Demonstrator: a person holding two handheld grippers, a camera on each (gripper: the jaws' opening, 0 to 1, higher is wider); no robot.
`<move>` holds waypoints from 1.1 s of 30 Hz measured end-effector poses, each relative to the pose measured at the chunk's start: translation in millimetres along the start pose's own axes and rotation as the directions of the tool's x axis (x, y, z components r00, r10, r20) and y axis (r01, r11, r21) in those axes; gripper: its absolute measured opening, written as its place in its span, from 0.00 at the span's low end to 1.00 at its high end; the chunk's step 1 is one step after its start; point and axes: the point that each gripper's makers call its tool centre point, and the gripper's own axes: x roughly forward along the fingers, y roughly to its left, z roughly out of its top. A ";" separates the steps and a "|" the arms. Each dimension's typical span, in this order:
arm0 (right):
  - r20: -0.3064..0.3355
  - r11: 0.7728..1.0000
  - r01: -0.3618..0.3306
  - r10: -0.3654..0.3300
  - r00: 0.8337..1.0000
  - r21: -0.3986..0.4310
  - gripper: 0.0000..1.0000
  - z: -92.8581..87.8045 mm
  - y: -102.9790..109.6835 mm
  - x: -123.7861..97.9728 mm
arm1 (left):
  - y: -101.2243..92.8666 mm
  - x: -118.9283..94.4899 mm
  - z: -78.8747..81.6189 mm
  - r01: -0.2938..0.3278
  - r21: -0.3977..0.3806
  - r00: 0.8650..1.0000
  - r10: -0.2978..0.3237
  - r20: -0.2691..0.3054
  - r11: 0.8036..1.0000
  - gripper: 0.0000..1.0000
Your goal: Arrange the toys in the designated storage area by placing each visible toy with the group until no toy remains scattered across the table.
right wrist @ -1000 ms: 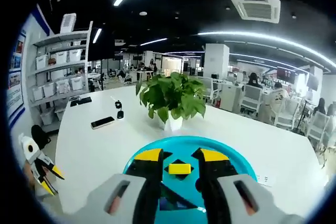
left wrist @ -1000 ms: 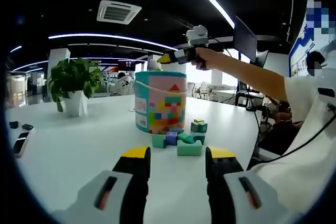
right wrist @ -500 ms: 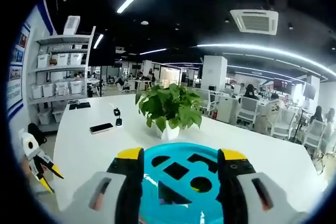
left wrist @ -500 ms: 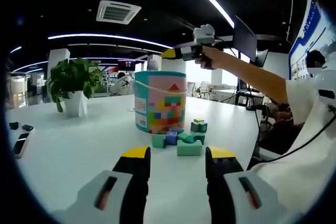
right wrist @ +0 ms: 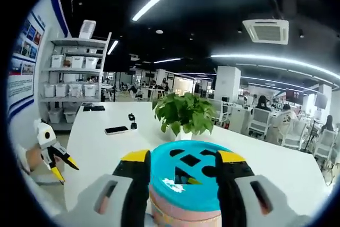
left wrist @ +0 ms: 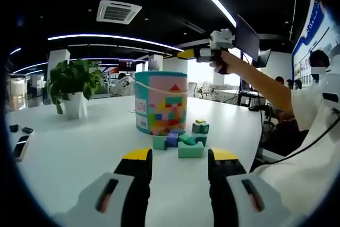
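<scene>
My left tool hangs low over the white surface, jaws apart and empty. Just ahead, foam blocks lie beside the bucket. My right tool, jaws apart, empty, hovers above the bucket's teal lid. Beyond stands a potted plant.

My right gripper has spread its jaws; the yellow block they pinched a second ago is gone. It has pulled back from above the bucket's teal shape-sorter lid.
</scene>
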 end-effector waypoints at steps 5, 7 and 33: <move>0.037 0.998 -0.028 0.030 0.999 -0.055 0.47 -3.2 10.1 -18.6 | 0.3 -0.5 0.5 -0.003 0.002 1.000 0.003 -0.001 1.000 0.43; 0.030 0.998 -0.030 0.032 0.999 -0.061 0.46 -8.3 15.9 -23.3 | 0.0 -0.4 0.3 -0.003 0.002 1.000 0.003 -0.002 1.000 0.43; 0.148 0.959 -0.276 0.284 0.947 -0.069 0.43 -40.5 82.5 -75.6 | 0.3 -2.5 12.2 0.009 -0.037 0.998 -0.006 0.064 0.999 0.45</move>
